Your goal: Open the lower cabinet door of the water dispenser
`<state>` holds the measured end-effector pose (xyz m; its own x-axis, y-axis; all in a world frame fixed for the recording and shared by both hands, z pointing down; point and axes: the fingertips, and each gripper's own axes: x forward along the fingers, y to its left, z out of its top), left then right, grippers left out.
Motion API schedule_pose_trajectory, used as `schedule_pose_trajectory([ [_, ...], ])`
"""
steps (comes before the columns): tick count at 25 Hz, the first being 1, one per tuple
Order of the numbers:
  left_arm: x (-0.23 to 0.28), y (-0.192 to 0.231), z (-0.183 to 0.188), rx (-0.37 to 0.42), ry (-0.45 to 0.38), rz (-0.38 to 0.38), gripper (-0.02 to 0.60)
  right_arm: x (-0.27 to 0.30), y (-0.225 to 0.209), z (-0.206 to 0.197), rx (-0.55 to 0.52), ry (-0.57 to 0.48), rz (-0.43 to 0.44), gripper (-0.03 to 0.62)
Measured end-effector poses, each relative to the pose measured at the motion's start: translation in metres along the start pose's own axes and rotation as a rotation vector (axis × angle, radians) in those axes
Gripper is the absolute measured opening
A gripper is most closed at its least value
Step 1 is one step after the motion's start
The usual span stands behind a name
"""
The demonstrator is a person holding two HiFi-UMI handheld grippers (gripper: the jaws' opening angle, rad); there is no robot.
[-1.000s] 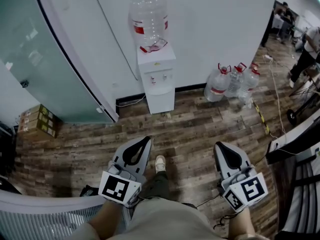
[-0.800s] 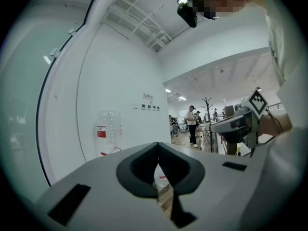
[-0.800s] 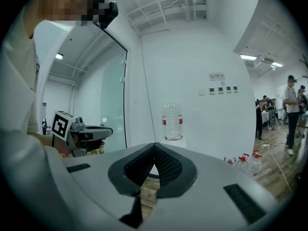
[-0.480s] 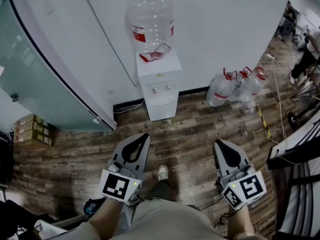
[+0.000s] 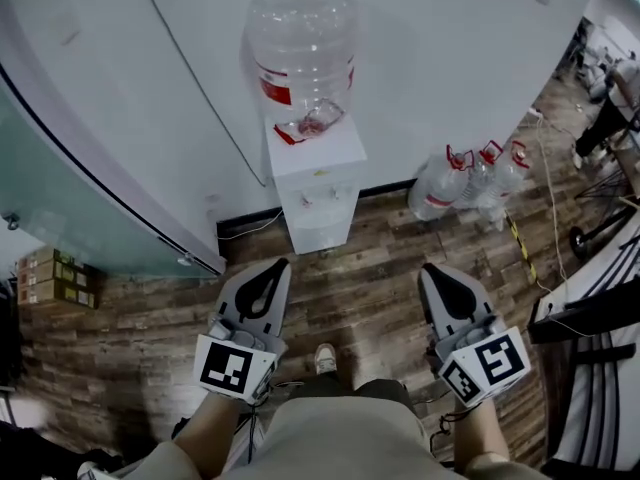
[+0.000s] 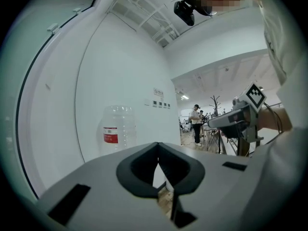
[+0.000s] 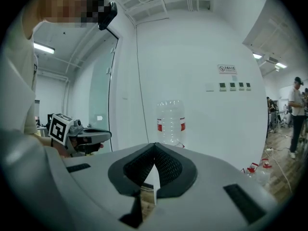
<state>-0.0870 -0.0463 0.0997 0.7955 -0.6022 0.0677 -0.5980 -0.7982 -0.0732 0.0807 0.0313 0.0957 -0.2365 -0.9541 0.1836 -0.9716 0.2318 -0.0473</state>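
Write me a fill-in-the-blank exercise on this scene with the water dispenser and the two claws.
The bottle on top of the water dispenser bears a ___ label.
On the floor beside the dispenser stand ___ spare bottles.
The left claw and the right claw are both ___, with nothing between their jaws.
Missing words: red; three; shut.
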Motion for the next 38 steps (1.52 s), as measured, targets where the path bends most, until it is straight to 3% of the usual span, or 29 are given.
schedule_pose_trajectory([
  [14, 0.044, 0.023, -0.023, -0.012, 0.047, 0.063, 0.005, 0.047, -0.048, -0.004, 0.027, 0.001, 0.040, 0.006],
  [26, 0.109, 0.024, -0.052, 0.010, 0.051, 0.216, 0.005, 0.103, -0.141, -0.037, 0.049, -0.010, 0.143, 0.025],
  [30, 0.129, 0.035, -0.074, 0.004, 0.045, 0.283, 0.005, 0.139, -0.162, -0.066, 0.050, 0.006, 0.191, 0.071],
  [33, 0.139, 0.046, -0.097, -0.011, 0.040, 0.330, 0.005, 0.170, -0.173, -0.096, 0.108, 0.028, 0.226, 0.166],
  [38, 0.155, 0.058, -0.147, 0.006, 0.052, 0.330, 0.006, 0.216, -0.182, -0.155, 0.082, 0.033, 0.239, 0.246],
])
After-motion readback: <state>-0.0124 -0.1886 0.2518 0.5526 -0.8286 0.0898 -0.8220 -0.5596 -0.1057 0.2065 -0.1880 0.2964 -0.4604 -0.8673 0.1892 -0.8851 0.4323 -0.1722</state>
